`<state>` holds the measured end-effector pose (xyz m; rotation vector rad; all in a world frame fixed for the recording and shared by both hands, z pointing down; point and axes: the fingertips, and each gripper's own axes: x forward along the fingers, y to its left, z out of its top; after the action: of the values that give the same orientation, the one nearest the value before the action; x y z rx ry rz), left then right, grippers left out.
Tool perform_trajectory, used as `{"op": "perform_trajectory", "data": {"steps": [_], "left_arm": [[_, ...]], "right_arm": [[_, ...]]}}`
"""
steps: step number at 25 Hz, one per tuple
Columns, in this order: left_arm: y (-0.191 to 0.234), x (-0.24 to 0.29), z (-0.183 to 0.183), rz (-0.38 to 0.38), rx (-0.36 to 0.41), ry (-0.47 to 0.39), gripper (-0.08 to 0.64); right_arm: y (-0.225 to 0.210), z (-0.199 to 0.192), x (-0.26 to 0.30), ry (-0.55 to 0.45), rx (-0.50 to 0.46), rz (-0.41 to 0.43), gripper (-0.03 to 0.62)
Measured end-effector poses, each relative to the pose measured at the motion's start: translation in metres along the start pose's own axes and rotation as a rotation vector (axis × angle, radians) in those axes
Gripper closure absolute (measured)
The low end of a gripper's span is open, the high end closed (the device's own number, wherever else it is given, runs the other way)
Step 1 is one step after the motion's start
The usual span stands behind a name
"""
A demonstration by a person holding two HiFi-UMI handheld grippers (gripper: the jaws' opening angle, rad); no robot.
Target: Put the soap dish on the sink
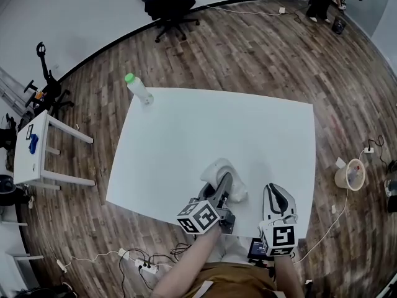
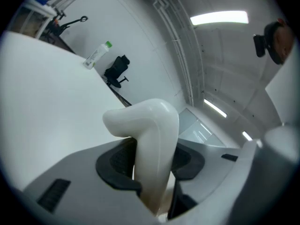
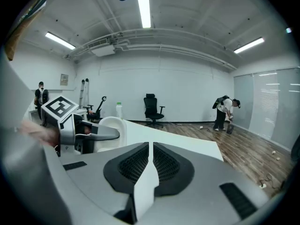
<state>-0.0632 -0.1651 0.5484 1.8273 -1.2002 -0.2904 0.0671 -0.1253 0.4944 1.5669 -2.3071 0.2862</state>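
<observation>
Near the bench's [image 1: 205, 129] six o'clock edge, the left tool [image 1: 227, 189] clamps a white soap dish [image 1: 217, 169] between its jaws. The right tool [image 1: 276, 192], at five o'clock, is closed on nothing.

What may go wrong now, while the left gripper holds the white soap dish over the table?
1. The left gripper pinches the glossy soap dish by one thin wall only, so it might slip or swing.
2. The dish is close to the white table's near edge; a slip there could send it to the floor.
3. No sink is in view.
</observation>
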Motion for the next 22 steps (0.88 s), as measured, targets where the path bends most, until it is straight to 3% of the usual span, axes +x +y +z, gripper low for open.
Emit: {"op": "perform_trajectory", "data": {"steps": [3,11,19,22], "left_arm": [[0.01,0.006,-0.011,0.007,-0.116,0.012,0.39],[0.015,0.019,-0.02,0.002,-0.18,0.027,0.39],[0.013,0.033,-0.027,-0.027,-0.261,0.024,0.39],[0.016,0.037,-0.028,-0.048,-0.323,0.021,0.39]], "right_arm": [[0.005,-0.011,0.003,0.044,-0.026,0.032,0.58],[0.004,-0.021,0.01,0.073,-0.034,0.07,0.58],[0.006,-0.028,0.013,0.1,0.056,0.16,0.578],[0.013,-0.031,0.015,0.118,0.084,0.202,0.557]]}}
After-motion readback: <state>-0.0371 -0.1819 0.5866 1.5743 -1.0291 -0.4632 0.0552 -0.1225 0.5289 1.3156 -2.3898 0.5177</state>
